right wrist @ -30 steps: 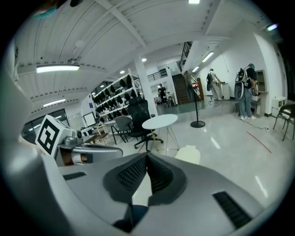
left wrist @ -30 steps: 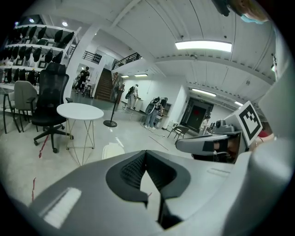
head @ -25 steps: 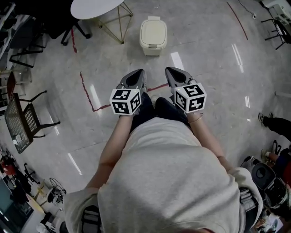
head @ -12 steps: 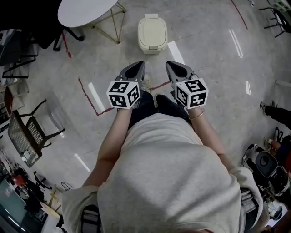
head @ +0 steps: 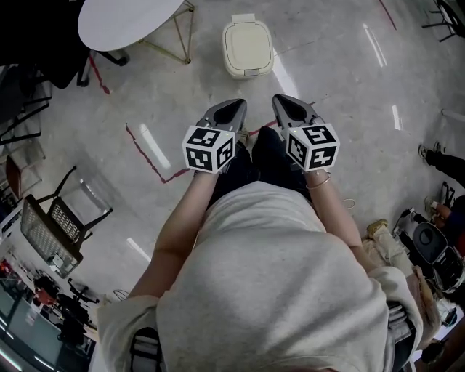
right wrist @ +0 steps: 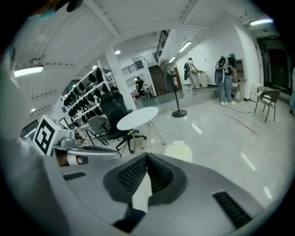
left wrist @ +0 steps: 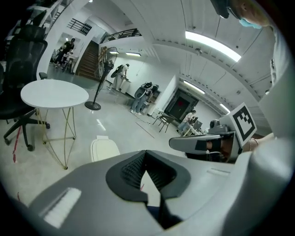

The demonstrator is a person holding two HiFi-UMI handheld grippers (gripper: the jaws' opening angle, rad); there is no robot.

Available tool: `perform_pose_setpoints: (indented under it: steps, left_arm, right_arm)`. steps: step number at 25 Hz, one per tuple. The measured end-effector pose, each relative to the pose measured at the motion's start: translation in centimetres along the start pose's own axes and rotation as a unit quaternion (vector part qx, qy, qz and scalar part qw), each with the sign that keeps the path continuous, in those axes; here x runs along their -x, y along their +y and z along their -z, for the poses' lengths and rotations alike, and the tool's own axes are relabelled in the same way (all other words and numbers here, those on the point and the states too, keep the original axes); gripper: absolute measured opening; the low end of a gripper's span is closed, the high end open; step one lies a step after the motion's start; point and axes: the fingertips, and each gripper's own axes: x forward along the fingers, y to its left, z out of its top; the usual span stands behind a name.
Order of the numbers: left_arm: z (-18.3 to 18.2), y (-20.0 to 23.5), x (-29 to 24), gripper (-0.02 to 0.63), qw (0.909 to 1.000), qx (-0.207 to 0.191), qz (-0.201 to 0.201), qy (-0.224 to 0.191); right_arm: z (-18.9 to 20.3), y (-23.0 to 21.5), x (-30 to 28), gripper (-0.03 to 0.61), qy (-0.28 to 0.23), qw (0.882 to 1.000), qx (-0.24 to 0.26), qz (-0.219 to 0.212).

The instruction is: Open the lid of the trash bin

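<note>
A cream trash bin (head: 248, 48) with its lid down stands on the floor ahead of me, also seen as the bin (left wrist: 103, 149) in the left gripper view and the bin (right wrist: 179, 151) in the right gripper view. My left gripper (head: 235, 107) and right gripper (head: 280, 101) are held side by side at waist height, well short of the bin. Both are shut with nothing between the jaws; the tips meet in each gripper view, left gripper (left wrist: 145, 153), right gripper (right wrist: 147, 155).
A round white table (head: 127, 20) on thin gold legs stands left of the bin. Red tape lines (head: 149, 158) mark the glossy floor. Black chairs (head: 62, 221) sit at the left. A backpack and gear (head: 430, 251) lie at the right; people stand far off.
I have stepped forward: the bin and table have slid closer and higher in the head view. Both grippers stay shut and level.
</note>
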Motion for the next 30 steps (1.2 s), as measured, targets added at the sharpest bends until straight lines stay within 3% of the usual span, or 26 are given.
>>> perform_pose_setpoints:
  steps: [9, 19, 25, 30]
  left_arm:
    - [0.5, 2.3, -0.9, 0.009, 0.9987, 0.051, -0.005, 0.001]
    - [2.4, 5.9, -3.6, 0.009, 0.9946, 0.095, -0.038, 0.017]
    - [2.6, 8.3, -5.0, 0.009, 0.9948, 0.083, -0.058, 0.015]
    - [4.0, 9.3, -7.4, 0.009, 0.9971, 0.049, -0.052, 0.024]
  right_arm:
    - [-0.4, -0.2, -2.1, 0.008, 0.026, 0.999, 0.011, -0.015]
    - [0.8, -4.2, -5.5, 0.008, 0.075, 0.997, 0.024, -0.021]
    - [3.7, -5.2, -8.2, 0.008, 0.113, 0.992, 0.033, -0.052]
    - [5.7, -5.9, -10.6, 0.008, 0.125, 0.989, 0.031, -0.072]
